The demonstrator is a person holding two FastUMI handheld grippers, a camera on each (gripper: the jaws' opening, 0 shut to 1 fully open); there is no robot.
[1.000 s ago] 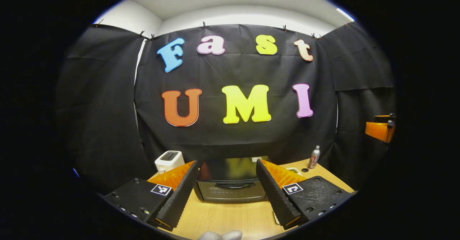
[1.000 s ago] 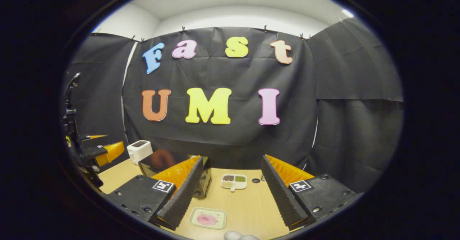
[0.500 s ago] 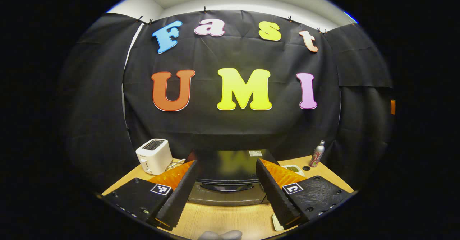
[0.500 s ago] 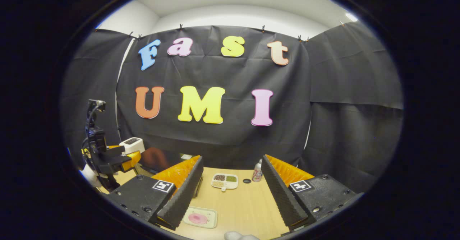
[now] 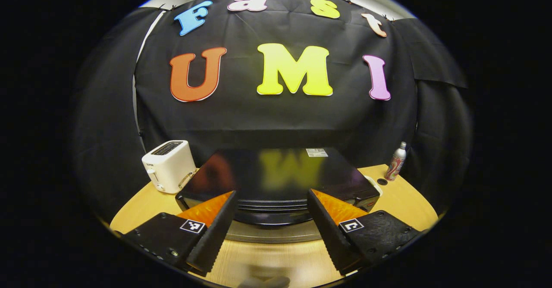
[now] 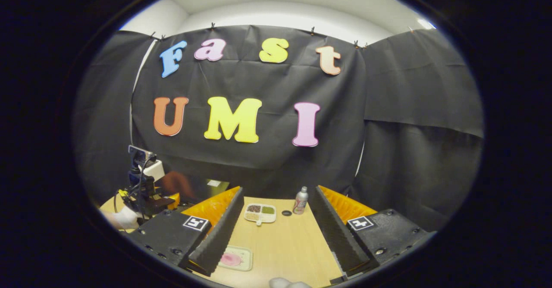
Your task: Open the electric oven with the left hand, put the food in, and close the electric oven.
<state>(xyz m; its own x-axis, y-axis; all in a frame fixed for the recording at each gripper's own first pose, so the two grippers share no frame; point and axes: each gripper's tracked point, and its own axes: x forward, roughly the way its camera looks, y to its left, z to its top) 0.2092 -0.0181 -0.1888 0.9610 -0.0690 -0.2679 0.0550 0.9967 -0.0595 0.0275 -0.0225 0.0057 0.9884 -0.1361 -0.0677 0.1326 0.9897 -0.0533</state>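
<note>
The left claw (image 5: pixel 271 232), spread wide, hovers just above the closed electric oven (image 5: pixel 276 180) on the counter (image 5: pixel 401 201), seemingly lining up on its door handle, while the right claw (image 6: pixel 276 236), also spread, waits over the food tray (image 6: pixel 233 258).

Both grippers, left gripper (image 5: pixel 267 230) and right gripper (image 6: pixel 274 232), are showing ridged fingers (image 5: pixel 213 238), square markers, and screws.
</note>
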